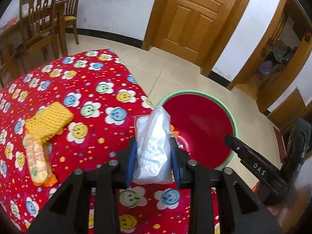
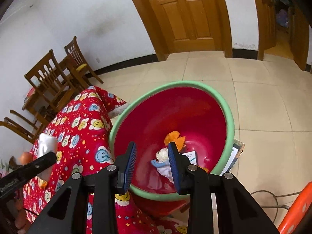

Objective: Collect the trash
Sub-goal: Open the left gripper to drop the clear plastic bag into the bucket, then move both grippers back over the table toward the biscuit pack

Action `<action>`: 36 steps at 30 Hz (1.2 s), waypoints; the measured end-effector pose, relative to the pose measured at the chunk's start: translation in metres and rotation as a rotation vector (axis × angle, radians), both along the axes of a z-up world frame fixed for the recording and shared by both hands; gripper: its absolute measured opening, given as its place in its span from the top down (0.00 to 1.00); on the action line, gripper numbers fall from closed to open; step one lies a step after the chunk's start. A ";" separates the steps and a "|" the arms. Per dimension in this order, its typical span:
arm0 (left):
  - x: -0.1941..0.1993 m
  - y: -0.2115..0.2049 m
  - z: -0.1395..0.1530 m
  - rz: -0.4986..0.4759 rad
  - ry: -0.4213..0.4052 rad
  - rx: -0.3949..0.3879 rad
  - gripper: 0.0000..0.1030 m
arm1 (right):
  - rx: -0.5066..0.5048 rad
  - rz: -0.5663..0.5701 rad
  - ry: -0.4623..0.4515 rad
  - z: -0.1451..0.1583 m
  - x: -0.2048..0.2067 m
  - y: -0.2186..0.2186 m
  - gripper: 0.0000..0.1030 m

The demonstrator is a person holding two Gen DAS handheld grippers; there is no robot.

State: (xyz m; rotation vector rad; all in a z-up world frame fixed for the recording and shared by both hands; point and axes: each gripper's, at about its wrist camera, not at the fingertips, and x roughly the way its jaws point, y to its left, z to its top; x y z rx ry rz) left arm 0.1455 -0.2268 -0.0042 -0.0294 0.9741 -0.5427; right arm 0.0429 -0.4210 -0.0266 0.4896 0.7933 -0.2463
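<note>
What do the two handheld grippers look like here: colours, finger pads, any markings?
Both are matte black plastic frames with round silver pivot pins. The left gripper and right gripper each carry two blue finger pads, ribbed on their inner faces. White letters "DAS" show on the side of the right gripper's finger in the left wrist view. No cables or sleeves are visible.

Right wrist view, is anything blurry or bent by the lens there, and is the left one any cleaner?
Right wrist view: fisheye bows the door frame; the left claw at the left edge is blurred. Left wrist view: same bowing and dark corners; the plastic bag between the pads is sharp, while the lower right edge is smeared.
</note>
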 end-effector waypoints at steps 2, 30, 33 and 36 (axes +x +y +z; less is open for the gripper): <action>-0.001 -0.009 -0.002 -0.016 -0.001 0.003 0.69 | -0.007 -0.003 -0.008 0.003 -0.002 0.000 0.67; 0.000 -0.096 -0.029 -0.139 -0.022 0.059 0.50 | 0.059 -0.124 -0.054 -0.003 -0.038 -0.042 0.63; 0.000 -0.085 -0.028 -0.114 -0.010 0.055 0.50 | 0.072 -0.118 -0.058 -0.003 -0.040 -0.041 0.62; -0.002 -0.072 -0.025 -0.082 -0.012 0.053 0.48 | 0.079 -0.118 -0.067 -0.001 -0.043 -0.038 0.59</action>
